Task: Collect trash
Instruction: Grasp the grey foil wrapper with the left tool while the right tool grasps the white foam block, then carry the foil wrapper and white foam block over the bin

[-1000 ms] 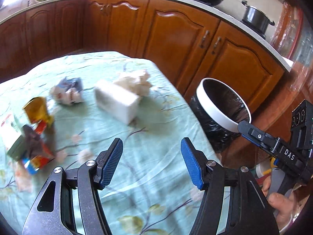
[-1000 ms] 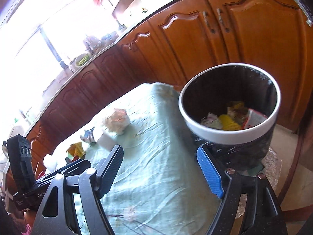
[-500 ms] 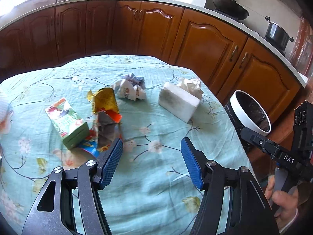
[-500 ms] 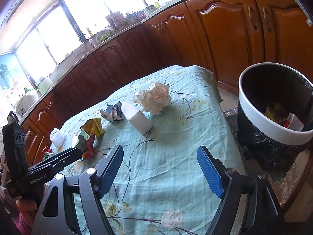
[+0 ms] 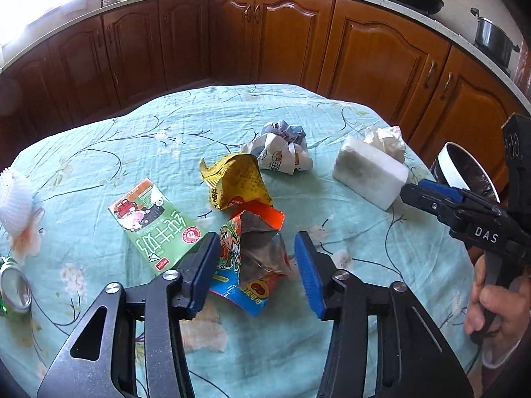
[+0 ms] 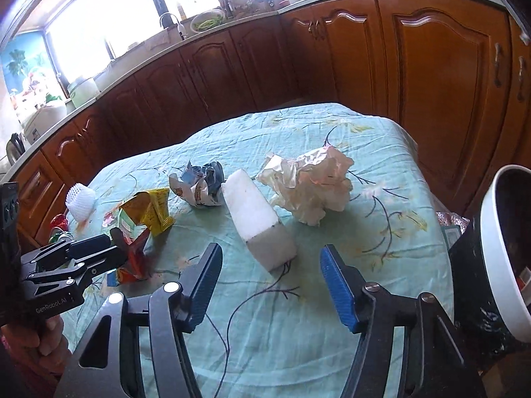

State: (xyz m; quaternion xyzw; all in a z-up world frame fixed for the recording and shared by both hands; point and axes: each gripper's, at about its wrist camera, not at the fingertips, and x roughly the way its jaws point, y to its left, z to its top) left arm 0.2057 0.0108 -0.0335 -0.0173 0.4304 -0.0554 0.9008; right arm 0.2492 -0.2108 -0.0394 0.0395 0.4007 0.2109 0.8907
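Trash lies on a green flowered tablecloth [image 5: 298,348]. My left gripper [image 5: 257,272] is open, its jaws on either side of a crumpled red-and-blue snack bag [image 5: 255,255]. Beside it lie a green carton [image 5: 156,225], a yellow wrapper [image 5: 235,182], a crumpled white-blue paper [image 5: 282,149] and a white foam block [image 5: 370,174]. My right gripper [image 6: 268,285] is open, just in front of the foam block [image 6: 259,219]. Crumpled white paper [image 6: 312,185] lies behind it. The white-rimmed bin [image 6: 497,258] stands at the right.
A white foam net [image 5: 15,195] and a crushed can [image 5: 13,288] lie at the table's left edge. Brown cabinets [image 5: 265,39] run behind the table. The other gripper shows in each view, right one [image 5: 464,212] and left one [image 6: 73,262].
Both grippers swung left, away from the bin and over the table. The left one came down around the red-and-blue snack bag; the right one came up to the foam block.
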